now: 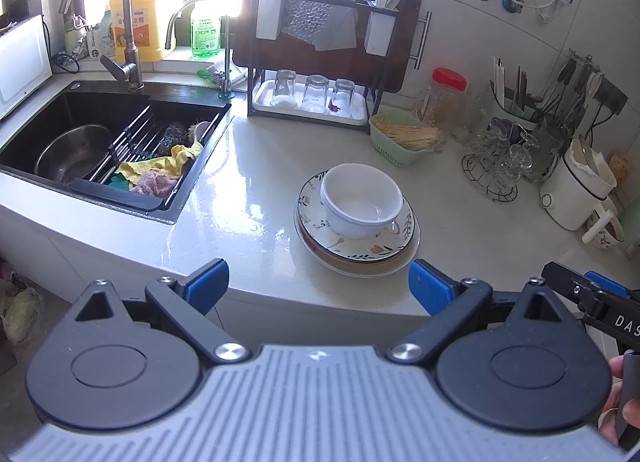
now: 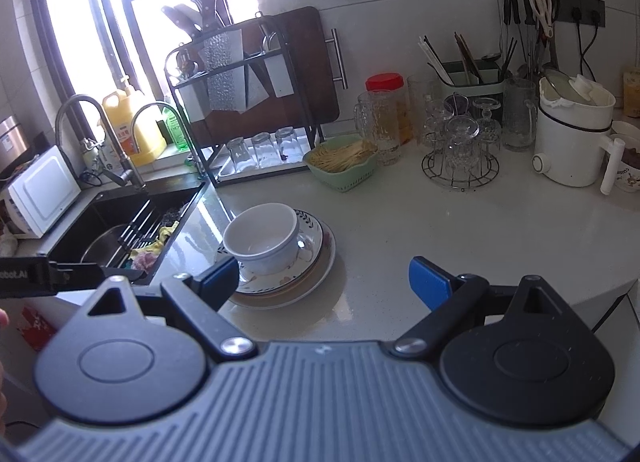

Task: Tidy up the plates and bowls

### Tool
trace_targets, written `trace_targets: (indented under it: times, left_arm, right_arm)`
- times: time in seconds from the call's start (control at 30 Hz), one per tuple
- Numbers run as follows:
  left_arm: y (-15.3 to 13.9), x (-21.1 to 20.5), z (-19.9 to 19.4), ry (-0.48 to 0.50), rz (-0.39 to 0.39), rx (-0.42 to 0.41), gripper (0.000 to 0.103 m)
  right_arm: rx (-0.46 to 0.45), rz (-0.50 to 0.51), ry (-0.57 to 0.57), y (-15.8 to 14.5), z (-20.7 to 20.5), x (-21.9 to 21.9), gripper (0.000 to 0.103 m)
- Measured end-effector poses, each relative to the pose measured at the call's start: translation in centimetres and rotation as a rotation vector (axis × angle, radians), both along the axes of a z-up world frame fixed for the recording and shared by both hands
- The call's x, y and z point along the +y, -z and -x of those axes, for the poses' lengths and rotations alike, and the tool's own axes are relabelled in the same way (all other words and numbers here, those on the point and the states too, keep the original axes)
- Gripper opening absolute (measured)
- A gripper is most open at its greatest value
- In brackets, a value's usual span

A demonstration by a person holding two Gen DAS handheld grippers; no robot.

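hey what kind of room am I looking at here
A home kitchen, most likely: a black sink with a curved metal tap, a dark dish rack holding upturned glasses, and stacked floral plates on the pale countertop.

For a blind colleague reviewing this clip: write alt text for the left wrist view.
A white ceramic bowl sits on a stack of floral-rimmed plates on a pale glossy countertop, just beyond the open blue-padded left gripper, which holds nothing. To the left, a black sink holds a steel bowl and cloths; behind, a black rack holds upturned glasses.
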State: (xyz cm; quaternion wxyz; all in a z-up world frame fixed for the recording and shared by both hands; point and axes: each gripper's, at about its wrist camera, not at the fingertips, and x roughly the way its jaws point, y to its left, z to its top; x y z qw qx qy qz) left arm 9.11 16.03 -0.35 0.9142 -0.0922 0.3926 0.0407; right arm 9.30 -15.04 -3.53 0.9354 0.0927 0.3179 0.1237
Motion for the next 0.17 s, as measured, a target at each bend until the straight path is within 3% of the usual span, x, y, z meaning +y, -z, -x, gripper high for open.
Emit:
trace_targets:
  times: [0.17]
  left_arm:
    - [-0.13,0.34,-0.23,-0.008,-0.003,-0.005,0.098]
  right_arm:
    - [0.012,-0.003,-0.007,0.23,-0.47,0.33,0.093]
